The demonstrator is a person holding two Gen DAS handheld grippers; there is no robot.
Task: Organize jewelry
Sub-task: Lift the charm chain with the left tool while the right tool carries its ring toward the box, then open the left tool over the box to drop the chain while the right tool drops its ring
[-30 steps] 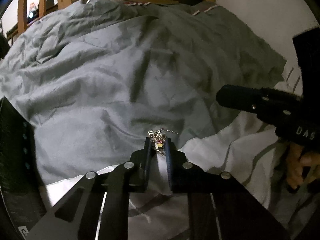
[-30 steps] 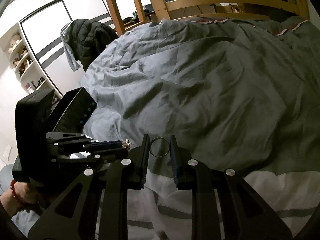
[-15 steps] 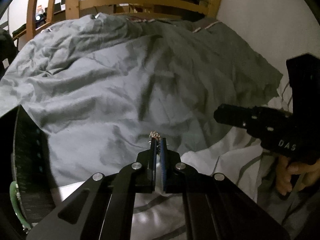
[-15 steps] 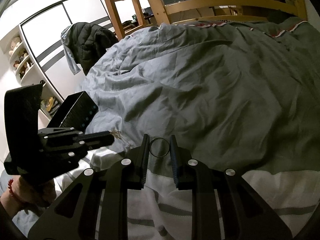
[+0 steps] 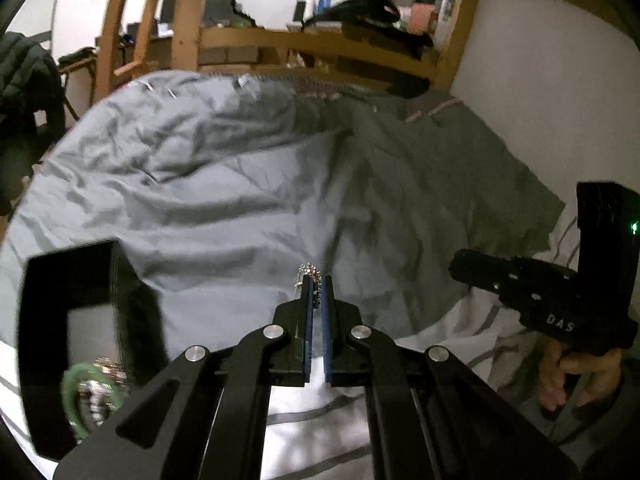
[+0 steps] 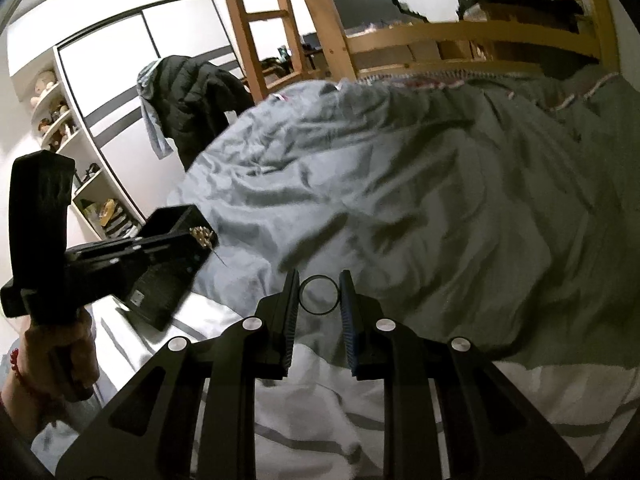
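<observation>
My left gripper [image 5: 317, 285] is shut on a small silver chain with charms [image 5: 309, 271], held up above the grey duvet; it also shows in the right wrist view [image 6: 202, 235]. My right gripper [image 6: 319, 294] is shut on a thin dark ring [image 6: 319, 295], held upright between the pads. An open black jewelry box [image 5: 86, 320] sits at the lower left of the left wrist view, with a green bangle [image 5: 76, 396] and other pieces inside. The box also shows in the right wrist view [image 6: 168, 272], behind the left gripper.
A rumpled grey duvet [image 5: 240, 200] covers the bed over a white striped sheet [image 6: 312, 412]. A wooden bed frame [image 5: 320, 48] stands behind. A white wall [image 5: 540, 60] lies to the right. A dark jacket [image 6: 192, 100] hangs by shelves at the left.
My left gripper closed fully on the chain and lifted it, swinging left so the black box came into view. My right gripper kept hold of the ring and rose slightly.
</observation>
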